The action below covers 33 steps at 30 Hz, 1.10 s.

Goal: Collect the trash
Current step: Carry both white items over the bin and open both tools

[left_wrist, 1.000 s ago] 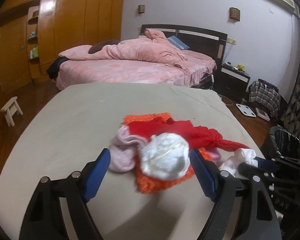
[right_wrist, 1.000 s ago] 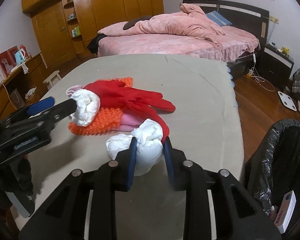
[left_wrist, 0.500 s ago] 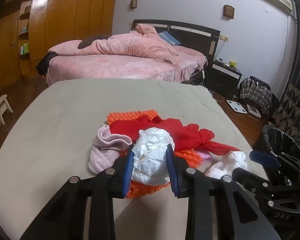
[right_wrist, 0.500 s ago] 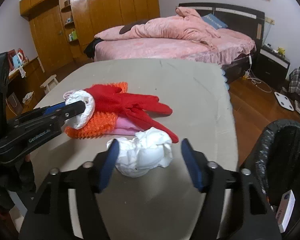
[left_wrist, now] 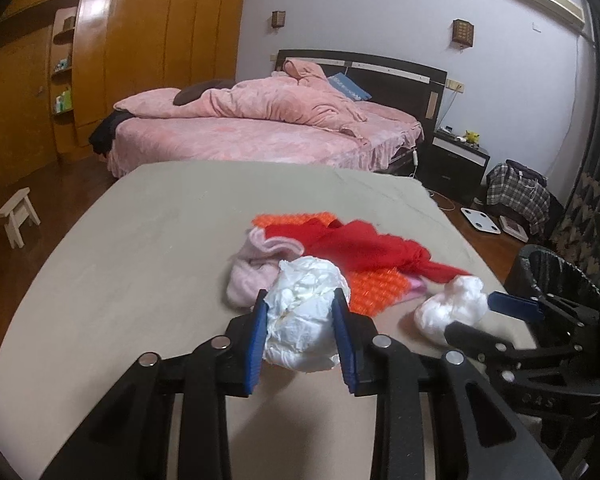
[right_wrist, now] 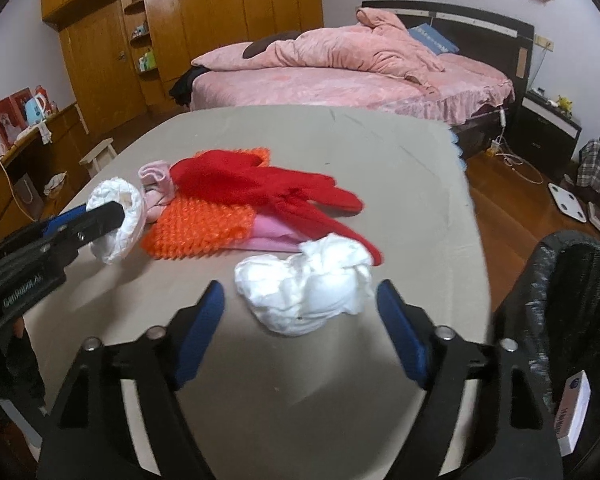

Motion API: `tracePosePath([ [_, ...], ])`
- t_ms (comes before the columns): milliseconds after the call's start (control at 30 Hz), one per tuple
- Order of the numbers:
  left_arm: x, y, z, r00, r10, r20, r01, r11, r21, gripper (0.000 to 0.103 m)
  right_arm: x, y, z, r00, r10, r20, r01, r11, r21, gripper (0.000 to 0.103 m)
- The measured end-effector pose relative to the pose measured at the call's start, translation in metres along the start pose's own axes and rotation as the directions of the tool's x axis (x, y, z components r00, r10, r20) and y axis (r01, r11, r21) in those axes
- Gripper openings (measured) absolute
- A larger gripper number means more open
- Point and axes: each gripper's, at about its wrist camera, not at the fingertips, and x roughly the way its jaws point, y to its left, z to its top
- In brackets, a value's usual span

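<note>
nearest us, our left claw (left_wrist: 302,322) has its blue pads pinched on a crumpled white paper wad (left_wrist: 306,316), held just above the beige cloth-covered worktop (left_wrist: 140,248). our right claw (right_wrist: 300,312) stands wide apart around a second crumpled white tissue wad (right_wrist: 306,292) lying on the worktop, pads clear of it. just beyond sit a fuzzy red glove (right_wrist: 268,184), an orange knobbly knitted cloth (right_wrist: 204,228) and a pale pink sock (left_wrist: 252,272), heaped together. off to our right, a black bag-lined bin (right_wrist: 560,280).
</note>
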Motion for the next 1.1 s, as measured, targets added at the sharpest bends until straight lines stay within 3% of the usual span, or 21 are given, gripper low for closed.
tracePosePath([
  [233, 0.003, 0.004, -0.002, 1.0, 0.006, -0.005, -0.006, 1.0, -0.023, 0.031, 0.021, 0.004, 0.008, 0.998, -0.021, -0.052, 0.021, 1.0, 0.003, 0.068],
  [333, 0.006, 0.006, -0.003, 1.0, 0.008, -0.011, -0.008, 1.0, -0.028, 0.031, 0.027, 0.002, 0.008, 0.997, -0.001, -0.078, 0.002, 1.0, 0.009, 0.06],
  [433, 0.007, 0.006, -0.004, 1.0, 0.009, -0.018, -0.01, 0.999, -0.032, 0.031, 0.021, 0.005, 0.008, 0.998, 0.01, -0.058, -0.01, 1.0, -0.007, 0.046],
  [533, 0.006, 0.006, -0.003, 1.0, 0.011, -0.016, -0.011, 0.999, -0.031, 0.031, 0.011, 0.004, 0.008, 0.999, 0.039, -0.032, -0.039, 0.999, -0.001, 0.04],
  [833, -0.009, -0.004, 0.002, 1.0, 0.014, 0.014, -0.014, 1.0, -0.023, 0.031, -0.033, -0.003, 0.015, 0.992, 0.109, 0.058, -0.109, 0.994, 0.009, 0.04],
  [1100, -0.025, -0.025, 0.009, 0.999, -0.008, 0.04, 0.008, 1.0, -0.01, 0.031, -0.065, -0.021, 0.016, 0.992, 0.073, 0.106, -0.078, 0.996, 0.037, 0.04],
])
